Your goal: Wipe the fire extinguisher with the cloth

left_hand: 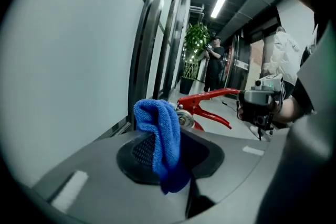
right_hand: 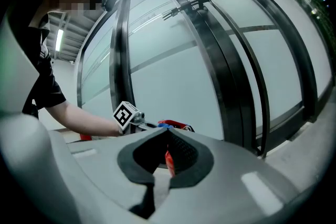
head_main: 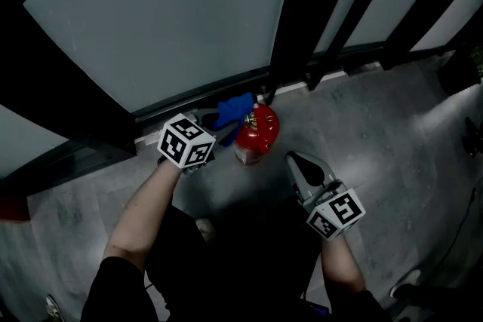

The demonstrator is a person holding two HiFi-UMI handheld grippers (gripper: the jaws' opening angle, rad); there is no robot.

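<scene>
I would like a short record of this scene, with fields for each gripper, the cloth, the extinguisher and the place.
left gripper: shut on the blue cloth
right gripper: jaws together, nothing held, apart from the extinguisher
blue cloth: by the top of the fire extinguisher; contact cannot be told
fire extinguisher: red, on the grey floor
place: beside a glass wall

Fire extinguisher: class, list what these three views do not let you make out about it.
- Head view: the fire extinguisher is small and dim; any print on it cannot be read.
- Left gripper view: the cloth in the left gripper covers its body; only the red handle and valve show.
- Right gripper view: the right gripper blocks nearly all of it.
</scene>
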